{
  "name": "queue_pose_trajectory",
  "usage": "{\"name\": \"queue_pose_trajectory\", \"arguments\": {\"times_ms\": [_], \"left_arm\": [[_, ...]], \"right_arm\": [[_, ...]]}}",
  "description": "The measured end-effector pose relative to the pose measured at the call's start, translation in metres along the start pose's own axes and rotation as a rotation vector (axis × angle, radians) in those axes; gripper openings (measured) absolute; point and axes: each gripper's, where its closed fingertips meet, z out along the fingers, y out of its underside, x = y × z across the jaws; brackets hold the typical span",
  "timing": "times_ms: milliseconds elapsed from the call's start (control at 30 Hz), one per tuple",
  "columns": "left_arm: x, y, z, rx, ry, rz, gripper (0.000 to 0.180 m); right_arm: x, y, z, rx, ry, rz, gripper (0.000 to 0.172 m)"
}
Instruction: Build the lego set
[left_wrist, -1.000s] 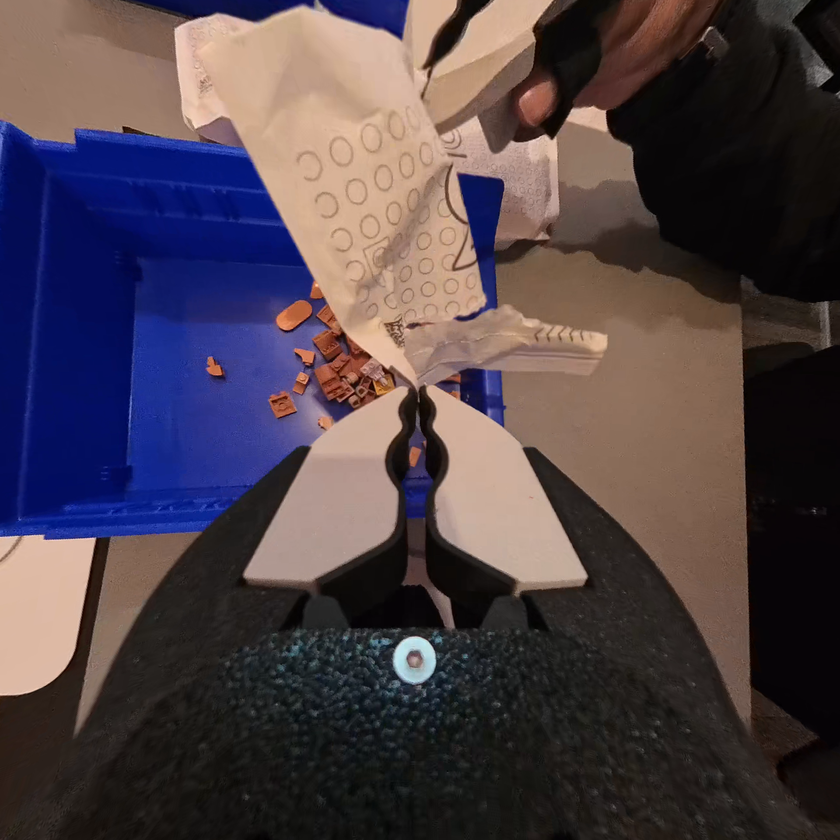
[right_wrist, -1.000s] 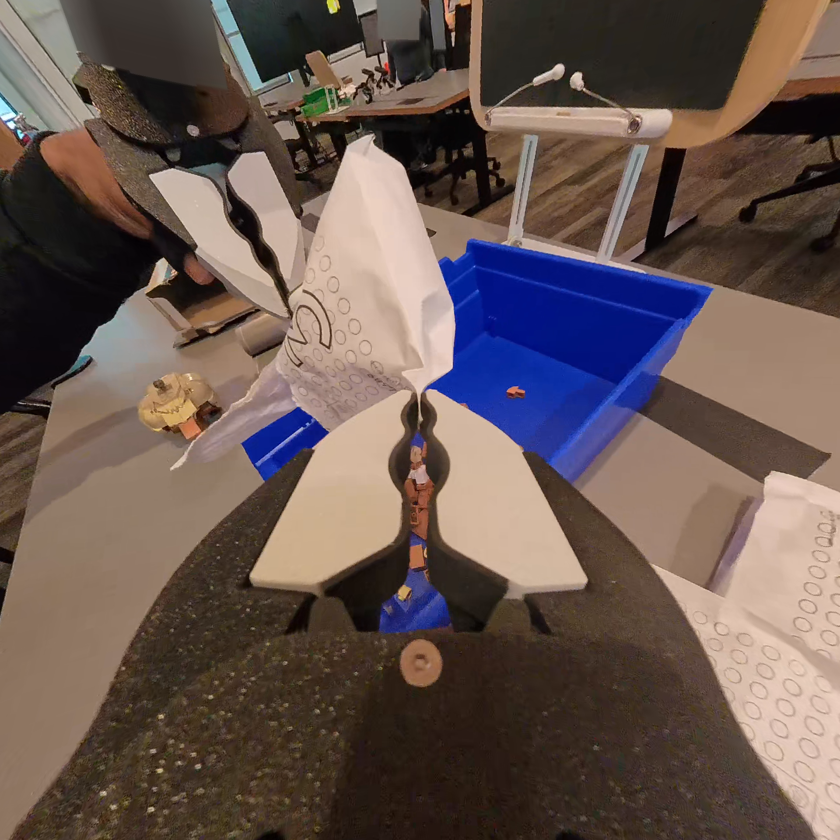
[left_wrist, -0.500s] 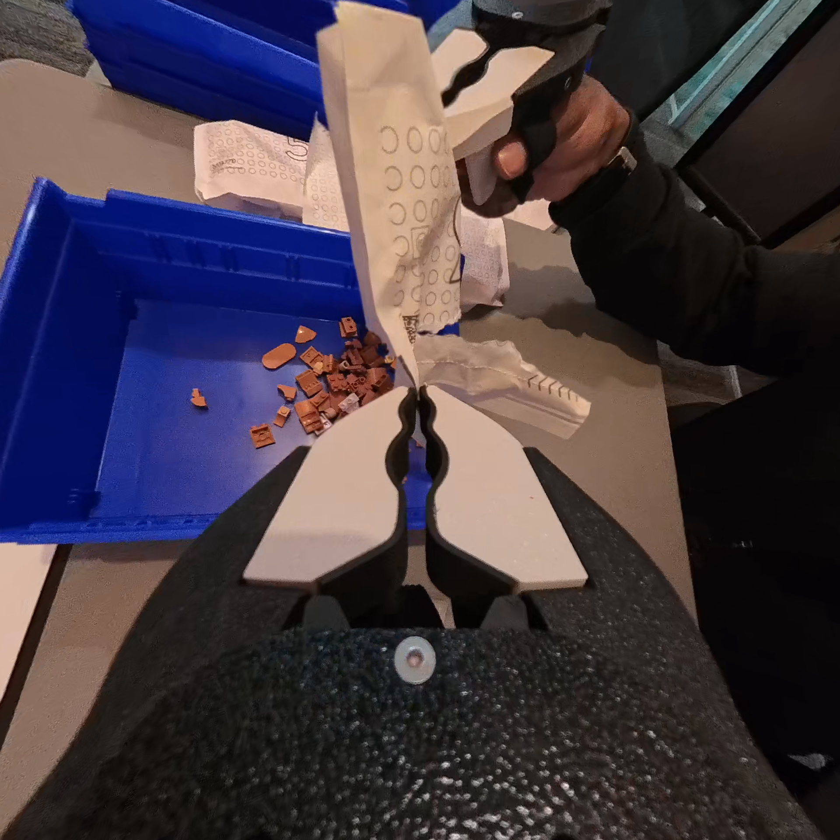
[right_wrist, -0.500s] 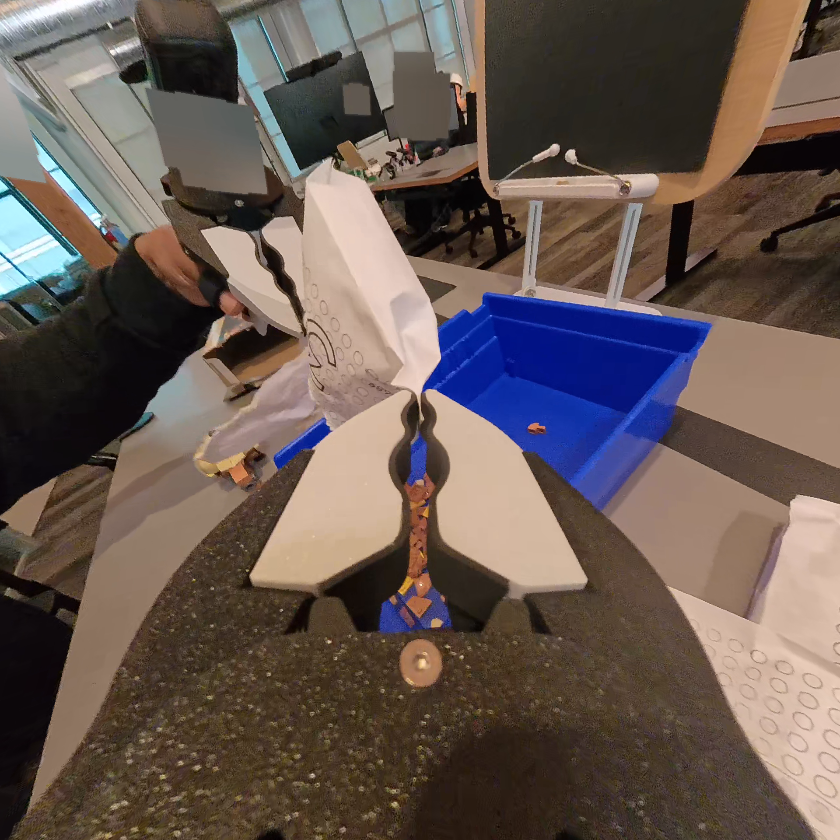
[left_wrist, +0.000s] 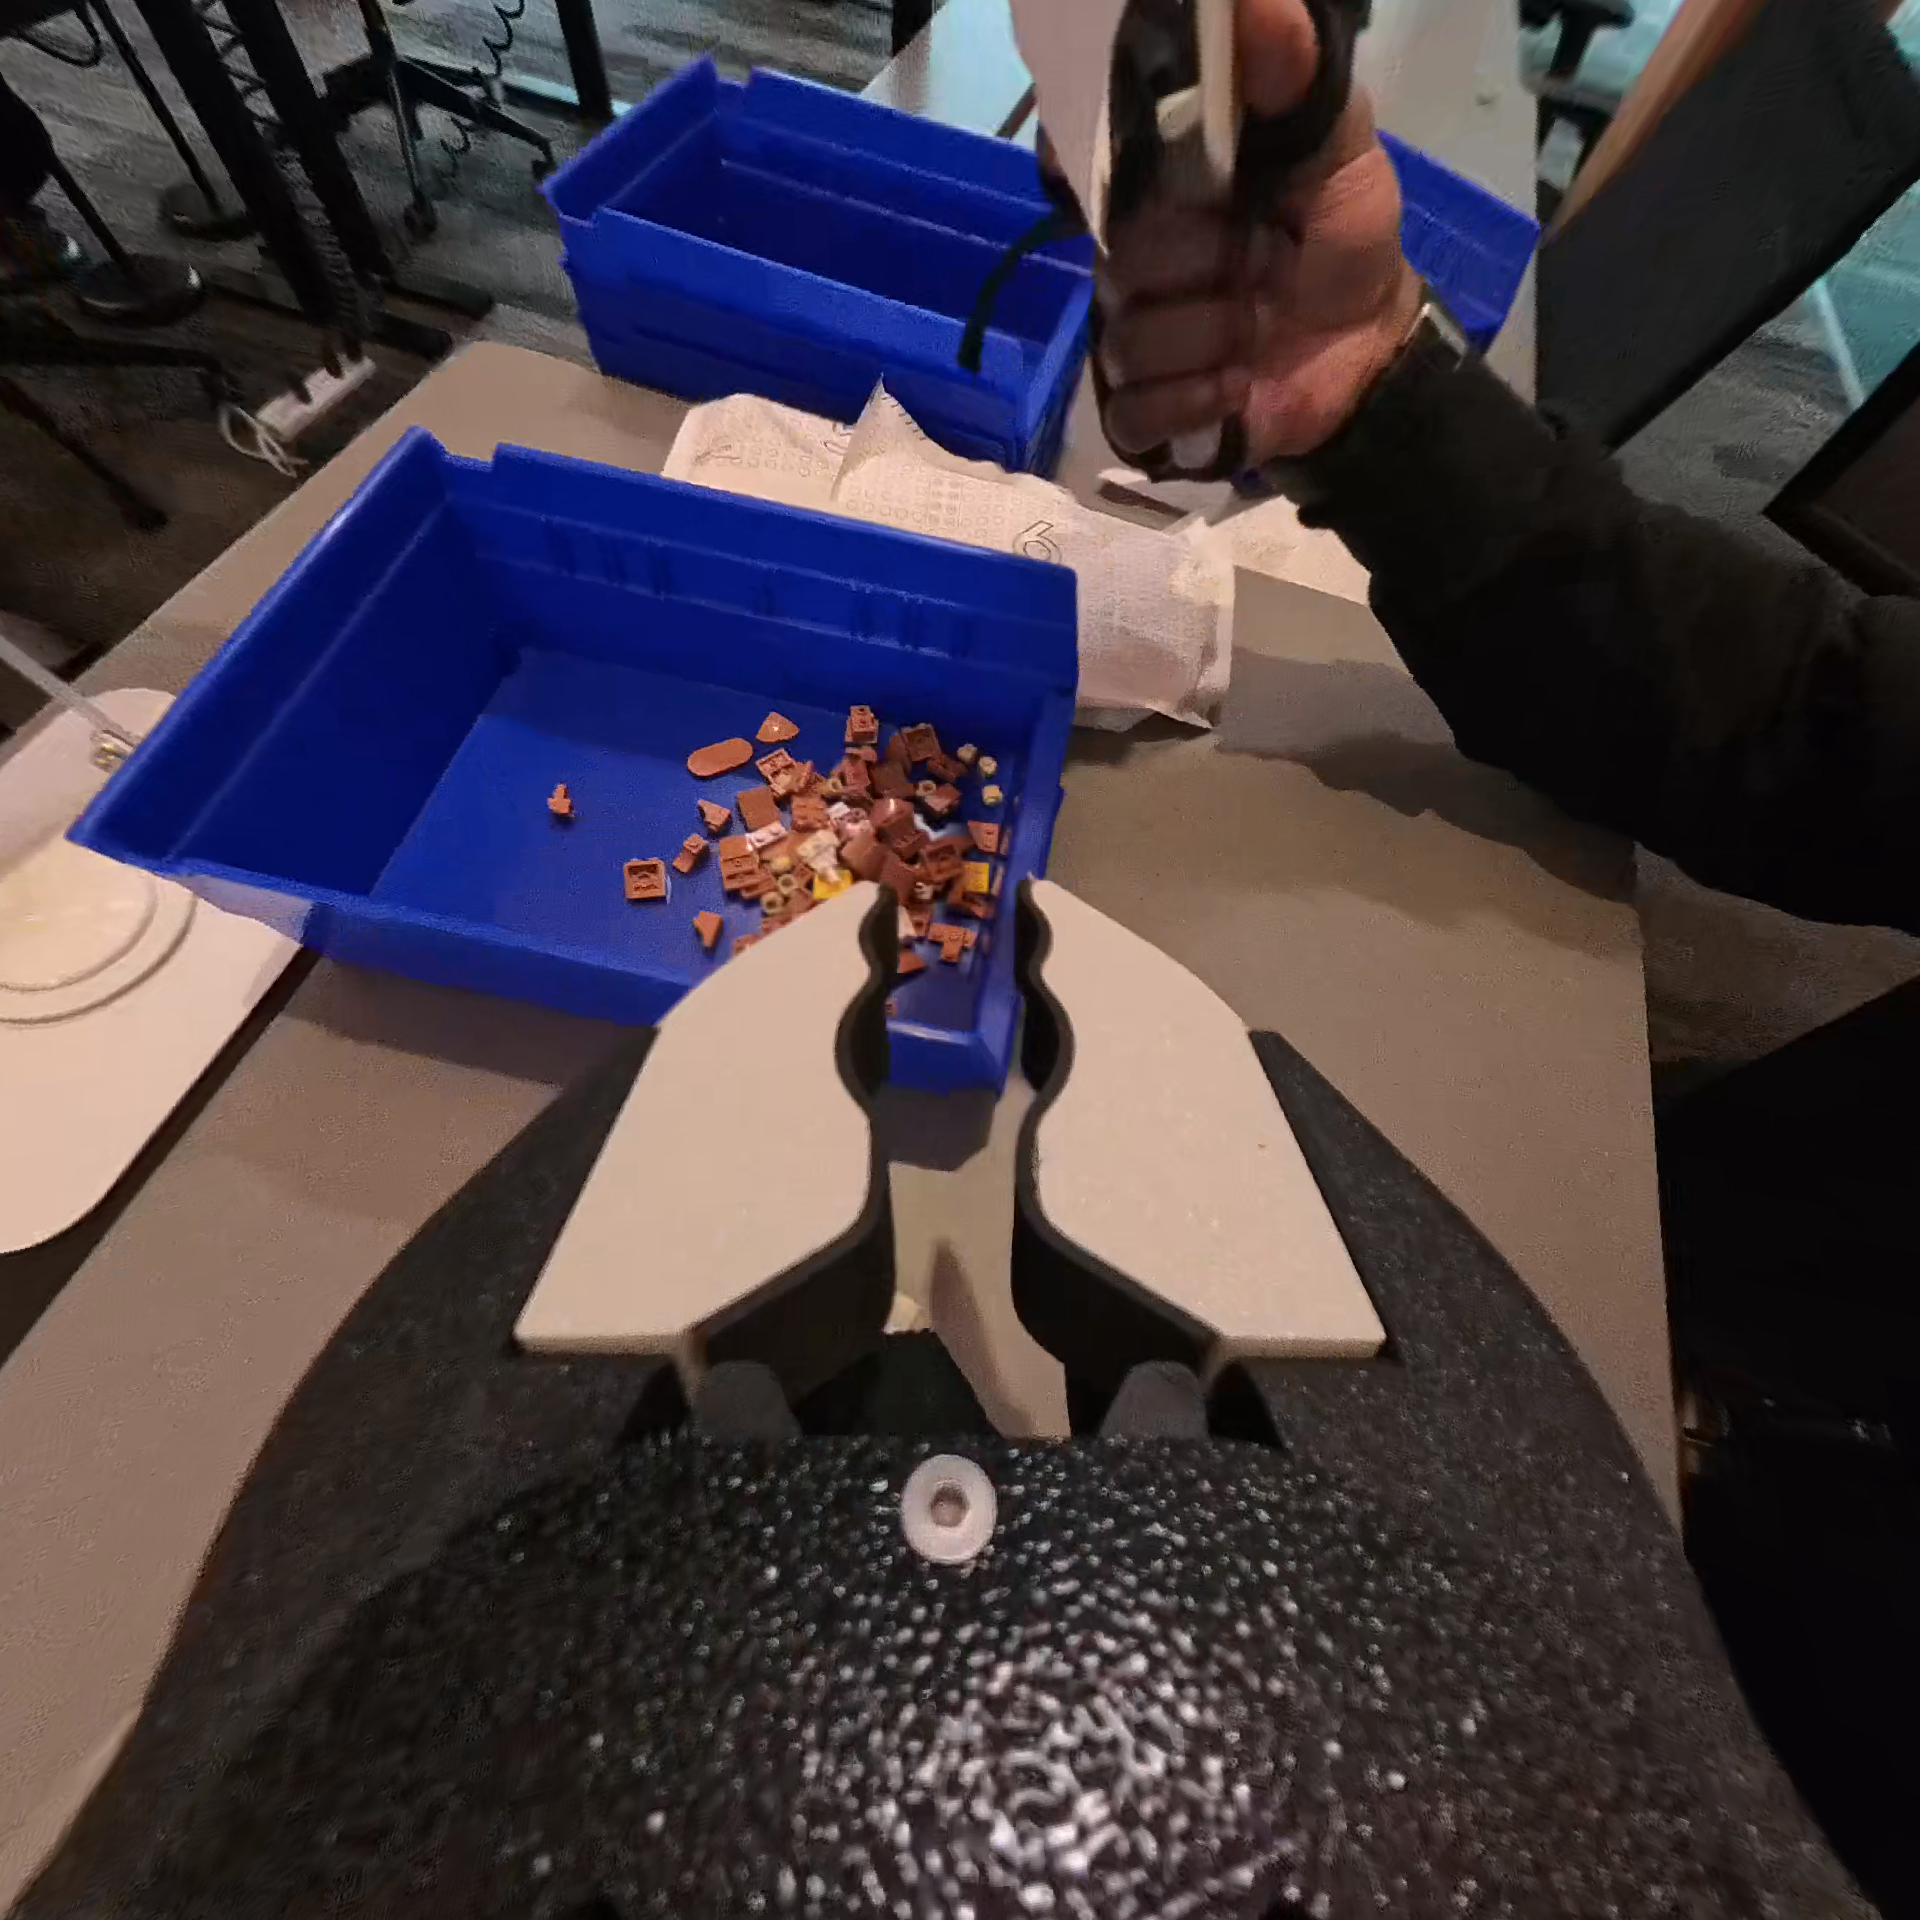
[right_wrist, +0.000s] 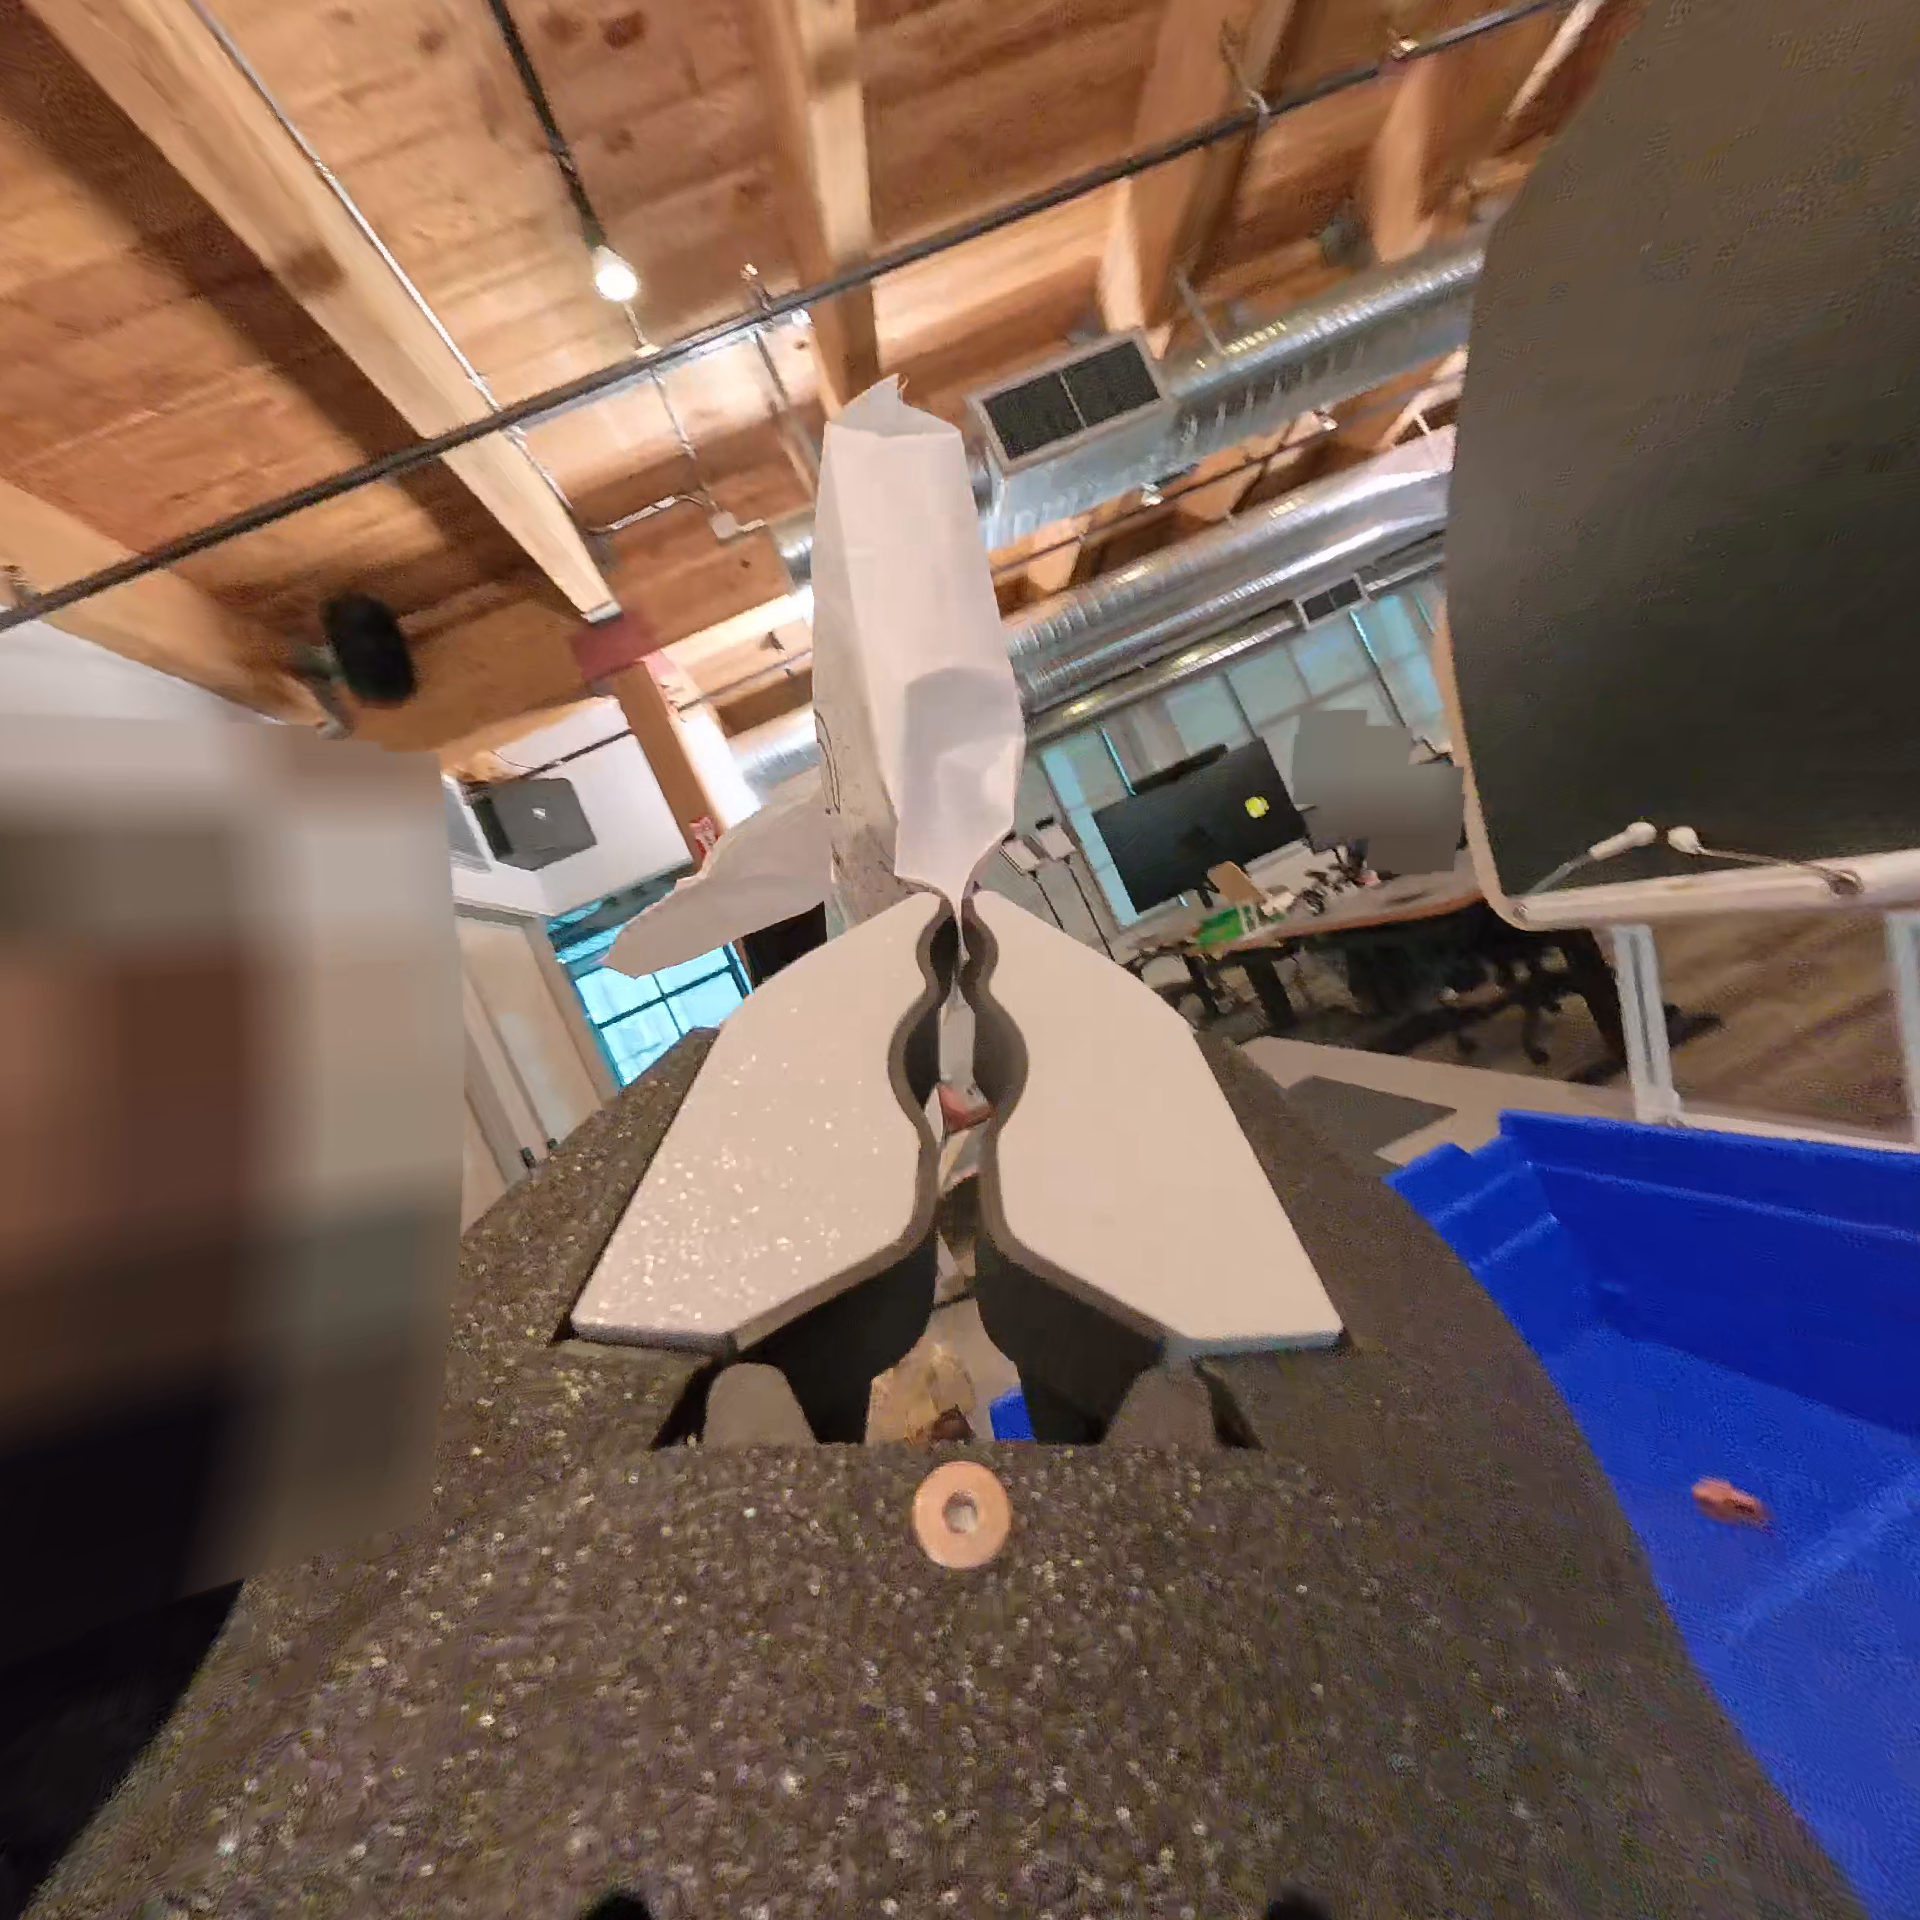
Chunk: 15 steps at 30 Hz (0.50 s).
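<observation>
The left gripper (left_wrist: 951, 914) gapes empty over the blue bin (left_wrist: 312, 675), bricks (left_wrist: 852, 821) at 12 o'clock. The right gripper (right_wrist: 961, 904) pinches a white paper bag (right_wrist: 904, 644) aloft. The thin paper could slip or tear.

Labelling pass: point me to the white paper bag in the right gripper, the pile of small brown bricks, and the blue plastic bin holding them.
white paper bag (right_wrist: 904, 644), right wrist view, middle of bag.
pile of small brown bricks (left_wrist: 873, 821), left wrist view, pile centre.
blue plastic bin (left_wrist: 343, 644), left wrist view, left inner wall.
</observation>
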Motion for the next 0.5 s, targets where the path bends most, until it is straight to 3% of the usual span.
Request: {"name": "queue_pose_trajectory", "arguments": {"times_ms": [133,267,367,500], "left_arm": [[0.043,0.013,-0.003,0.067,0.002,0.055,0.019],[0.07,0.015,0.005,0.06,0.018,0.129,0.019],[0.086,0.014,0.012,0.065,0.068,0.153,0.018],[0.095,0.019,0.016,0.064,0.093,0.164,0.018]], "right_arm": [[-0.028,-0.023,0.002,0.185,-0.204,0.073,0.0],[-0.082,-0.032,0.01,0.308,-0.504,-0.007,0.0],[-0.119,-0.018,0.02,0.313,-0.704,-0.07,0.0],[-0.14,0.004,0.027,0.272,-0.84,-0.099,0.0]]}}
